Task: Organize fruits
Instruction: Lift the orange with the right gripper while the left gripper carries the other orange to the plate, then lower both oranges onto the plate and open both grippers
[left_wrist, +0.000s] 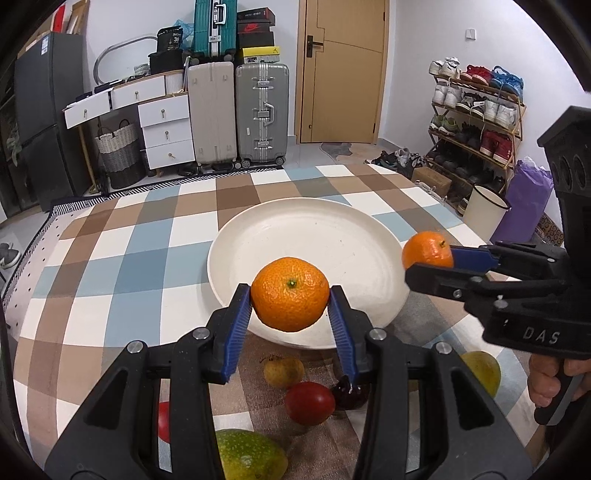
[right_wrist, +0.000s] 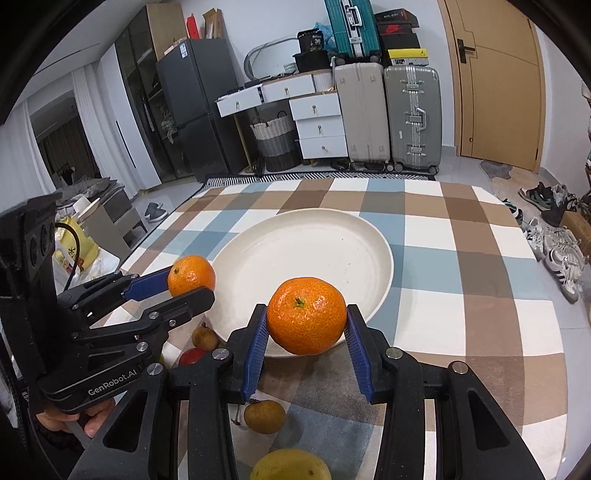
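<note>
My left gripper's arms cover most of the small red round fruit (left_wrist: 164, 421) and part of the dark red berry (left_wrist: 351, 395). The frame's bottom edge cuts the green-yellow mango (left_wrist: 247, 456) and the yellow round fruit (right_wrist: 291, 466).

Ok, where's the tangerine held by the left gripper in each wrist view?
Left wrist view: the left gripper's tangerine sits centre, between the blue pads, over the plate's near rim.
Right wrist view: same tangerine at left, beside the plate's left edge.
Shared landmark: the white plate.
</note>
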